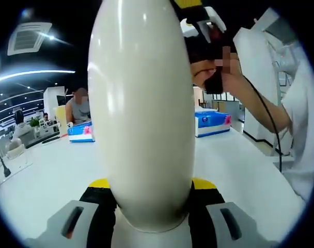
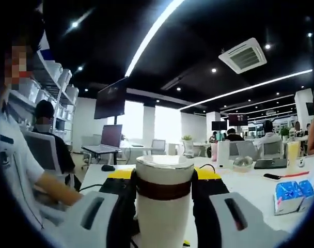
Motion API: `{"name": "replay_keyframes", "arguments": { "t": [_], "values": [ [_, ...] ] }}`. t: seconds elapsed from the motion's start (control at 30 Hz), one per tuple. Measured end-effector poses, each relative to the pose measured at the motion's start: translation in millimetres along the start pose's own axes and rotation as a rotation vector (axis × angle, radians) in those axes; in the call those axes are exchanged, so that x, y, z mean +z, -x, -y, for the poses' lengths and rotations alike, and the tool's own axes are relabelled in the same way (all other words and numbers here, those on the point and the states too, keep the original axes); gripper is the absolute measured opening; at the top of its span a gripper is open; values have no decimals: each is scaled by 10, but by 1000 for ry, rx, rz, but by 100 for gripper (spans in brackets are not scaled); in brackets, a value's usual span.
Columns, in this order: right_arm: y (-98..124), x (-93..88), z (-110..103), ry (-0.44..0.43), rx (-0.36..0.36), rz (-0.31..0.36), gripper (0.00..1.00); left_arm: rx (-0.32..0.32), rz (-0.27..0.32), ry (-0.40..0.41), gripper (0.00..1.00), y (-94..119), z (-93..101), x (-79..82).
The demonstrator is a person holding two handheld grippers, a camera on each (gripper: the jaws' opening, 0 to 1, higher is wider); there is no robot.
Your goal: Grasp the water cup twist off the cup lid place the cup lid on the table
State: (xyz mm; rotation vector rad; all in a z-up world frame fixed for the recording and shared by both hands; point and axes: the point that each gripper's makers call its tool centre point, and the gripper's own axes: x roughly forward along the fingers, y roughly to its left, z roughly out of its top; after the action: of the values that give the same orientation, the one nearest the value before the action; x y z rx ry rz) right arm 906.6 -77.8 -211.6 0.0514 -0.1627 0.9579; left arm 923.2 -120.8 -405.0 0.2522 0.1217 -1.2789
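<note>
Left hand-held gripper: from my end it's clamped on the water cup. Both jaws press its lower sides, and the cream body bulges up through the middle of the left gripper view.

Water cup: held up off the table, roughly upright between the left jaws. I can't see its top end in the left gripper view, it runs out of the picture.

Right hand-held gripper: closed around the cup lid, a white cylinder with a dark brown band and a shiny rim on top. The jaws squeeze it from both sides at about band height.

Cup lid: sitting in the right jaws above the table, and the bit below the jaws is hidden, so I can't tell if it's joined to the cup.

Other gripper in the left view: up top right I see the person's hand gripping the right hand-held gripper, with a black cable trailing down.

Table: white and long. There's a blue tissue box behind the cup on the right, another blue box on the left.

Right view extras: blue packet on the table at right, a sleeve at left.

Background: open office with people seated at far desks and strip lights overhead.
</note>
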Motion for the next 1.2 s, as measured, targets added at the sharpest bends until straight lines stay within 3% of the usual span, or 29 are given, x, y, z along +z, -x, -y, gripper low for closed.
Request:
{"name": "replay_keyframes", "arguments": {
  "t": [0.27,0.3,0.33,0.67,1.2],
  "values": [
    [-1,-12,-23,0,76,-35,44,-1,0,-1,55,4,-1,-2],
    [17,-93,-37,16,95,-80,44,-3,1,-1,55,4,-1,-3],
    [9,-43,-11,0,94,-48,44,-4,0,1,55,4,0,-7],
    [15,-52,6,6,136,-71,44,-5,0,-1,55,-1,-1,-6],
    [10,-67,-71,-43,340,-85,44,-5,0,0,55,-5,-2,-6]
  ]
}}
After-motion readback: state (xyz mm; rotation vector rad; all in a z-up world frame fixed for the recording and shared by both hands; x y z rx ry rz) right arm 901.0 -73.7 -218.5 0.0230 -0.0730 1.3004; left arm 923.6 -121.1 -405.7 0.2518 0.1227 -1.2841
